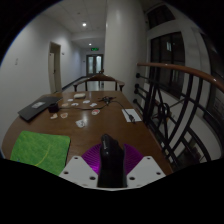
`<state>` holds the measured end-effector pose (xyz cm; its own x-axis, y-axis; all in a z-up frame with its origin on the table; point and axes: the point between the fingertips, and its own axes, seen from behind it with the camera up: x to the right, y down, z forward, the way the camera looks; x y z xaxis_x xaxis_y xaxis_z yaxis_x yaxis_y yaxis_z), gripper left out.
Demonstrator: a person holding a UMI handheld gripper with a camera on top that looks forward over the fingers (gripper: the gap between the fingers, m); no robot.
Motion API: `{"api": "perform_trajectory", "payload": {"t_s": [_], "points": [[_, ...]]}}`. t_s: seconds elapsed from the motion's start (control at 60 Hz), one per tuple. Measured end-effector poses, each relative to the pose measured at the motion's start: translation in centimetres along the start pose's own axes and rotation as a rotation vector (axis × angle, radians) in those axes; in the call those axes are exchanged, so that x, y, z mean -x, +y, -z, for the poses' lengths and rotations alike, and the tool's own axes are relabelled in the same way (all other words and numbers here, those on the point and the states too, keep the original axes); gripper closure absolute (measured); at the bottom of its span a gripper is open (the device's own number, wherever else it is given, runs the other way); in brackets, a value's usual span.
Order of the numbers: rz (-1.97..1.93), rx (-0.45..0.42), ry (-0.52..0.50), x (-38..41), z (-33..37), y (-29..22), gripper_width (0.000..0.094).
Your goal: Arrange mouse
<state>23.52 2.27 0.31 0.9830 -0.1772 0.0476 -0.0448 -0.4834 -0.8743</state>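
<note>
We see the gripper (110, 165) low over the near edge of the counter (85, 128), its two fingers set narrowly and both purple pads (93, 158) pressed against a black mouse (108, 155). The mouse stands between the fingers, its dark body rising from the white finger mounts and pointing away from us along the counter. We cannot tell whether its underside touches the wood or hangs just clear of it. The hand that carries the gripper is out of sight; the gripper looks level and forward down the length of the counter.

Just to the left of the fingers lies a green mat (40, 150), flat on the wood near the counter's edge. Further on, in the middle of the counter, small pale items (80, 121) lie scattered, too small for us to name. A sheet of paper (131, 115) lies toward the right side. On the far left rests a dark laptop (37, 108), closed or nearly so.

Right of the counter runs a railing (175, 100) with dark bars and a wooden handrail. Beyond the counter's far end a corridor leads to a doorway (95, 65) between white walls.
</note>
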Motion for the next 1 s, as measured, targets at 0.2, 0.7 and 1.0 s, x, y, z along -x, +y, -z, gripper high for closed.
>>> {"api": "perform_trajectory", "payload": {"t_s": [0.2, 0.7, 1.0], "points": [[-0.018, -0.096, 0.007, 2.0, 4.4, -4.5, 0.0673], [0.036, -0.042, -0.110, 23.2, 6.3, -0.4, 0.0674], [0.084, 0.116, -0.163, 22.8, 5.9, 2.5, 0.0383]]}}
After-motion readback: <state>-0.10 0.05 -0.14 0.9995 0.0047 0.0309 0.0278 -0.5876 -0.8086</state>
